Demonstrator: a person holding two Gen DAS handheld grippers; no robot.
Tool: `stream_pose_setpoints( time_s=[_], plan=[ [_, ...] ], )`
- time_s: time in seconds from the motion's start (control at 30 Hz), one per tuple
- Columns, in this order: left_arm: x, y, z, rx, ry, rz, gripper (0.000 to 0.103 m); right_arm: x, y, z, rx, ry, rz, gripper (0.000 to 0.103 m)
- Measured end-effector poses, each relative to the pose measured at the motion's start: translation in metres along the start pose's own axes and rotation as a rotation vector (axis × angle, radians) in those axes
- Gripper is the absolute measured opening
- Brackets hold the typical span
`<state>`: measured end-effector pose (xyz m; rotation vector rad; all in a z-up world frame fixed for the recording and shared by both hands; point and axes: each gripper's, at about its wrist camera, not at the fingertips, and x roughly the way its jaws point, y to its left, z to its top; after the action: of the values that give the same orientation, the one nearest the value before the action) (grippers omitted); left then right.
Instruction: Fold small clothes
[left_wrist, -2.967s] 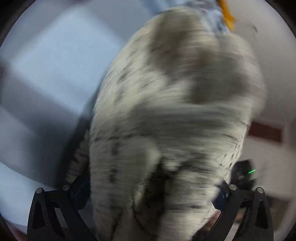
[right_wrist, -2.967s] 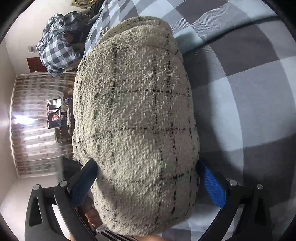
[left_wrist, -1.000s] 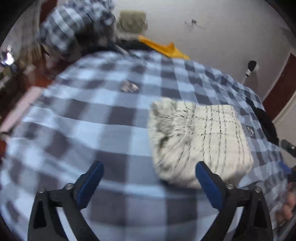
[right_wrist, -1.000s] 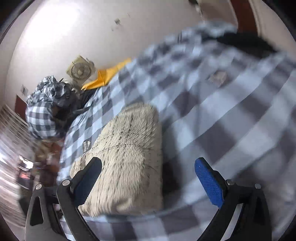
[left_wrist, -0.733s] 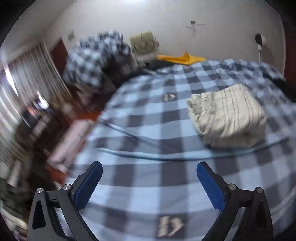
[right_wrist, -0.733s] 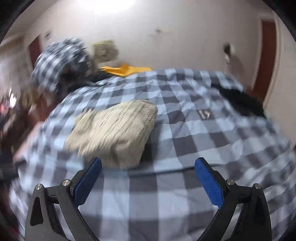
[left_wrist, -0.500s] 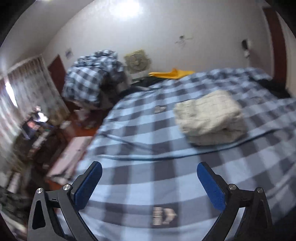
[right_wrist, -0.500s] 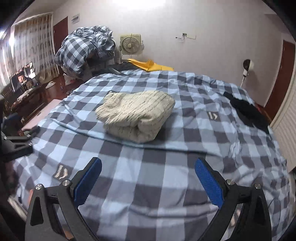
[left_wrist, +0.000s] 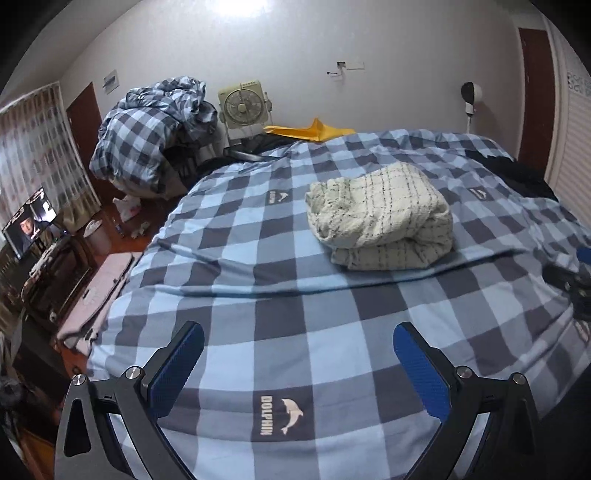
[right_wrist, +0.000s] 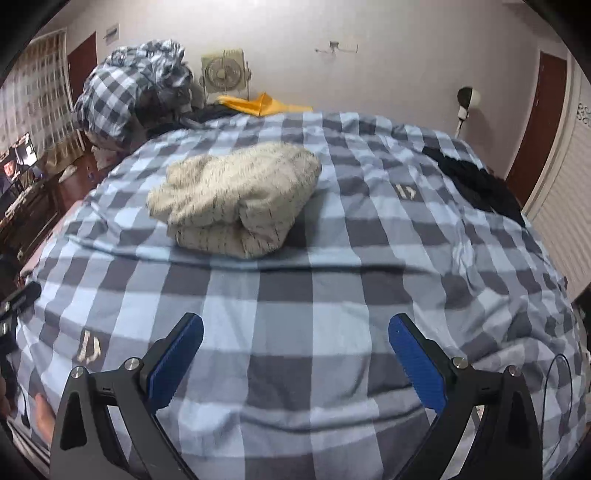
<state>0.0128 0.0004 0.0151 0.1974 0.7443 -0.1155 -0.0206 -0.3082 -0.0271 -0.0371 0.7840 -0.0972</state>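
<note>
A cream knitted garment with thin black check lines (left_wrist: 380, 216) (right_wrist: 236, 199) lies folded into a thick bundle on the blue and grey checked bedspread (left_wrist: 280, 295) (right_wrist: 295, 295), past the middle of the bed. My left gripper (left_wrist: 297, 356) hangs open over the near part of the bed, well short of the bundle, with nothing between its blue pads. My right gripper (right_wrist: 295, 350) is open too, likewise held back over the near bedspread and empty. The other gripper shows at each view's edge.
A heap of checked bedding (left_wrist: 147, 136) and a box fan (left_wrist: 242, 107) stand beyond the bed's far left corner. A yellow cloth (left_wrist: 310, 129) lies at the head. Dark clothing (right_wrist: 476, 181) rests on the far right of the bed. A screen (left_wrist: 27, 221) glows at left.
Three seconds ago both grippers were close around the cream garment. Since then they let it lie and pulled back toward the foot of the bed, so it now looks small and far.
</note>
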Motion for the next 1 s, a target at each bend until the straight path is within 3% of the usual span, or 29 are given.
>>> stream_pose_setpoints(
  time_s=[0.17,1.0],
  plan=[
    [0.008,-0.004,-0.002,0.008,0.033,-0.005,0.103,0.009,0.012,-0.003,-0.019,-0.007,-0.059,0.099],
    [0.009,-0.009,-0.002,-0.005,0.062,-0.056,0.103,0.002,0.022,-0.008,-0.064,0.001,-0.049,0.099]
  ],
)
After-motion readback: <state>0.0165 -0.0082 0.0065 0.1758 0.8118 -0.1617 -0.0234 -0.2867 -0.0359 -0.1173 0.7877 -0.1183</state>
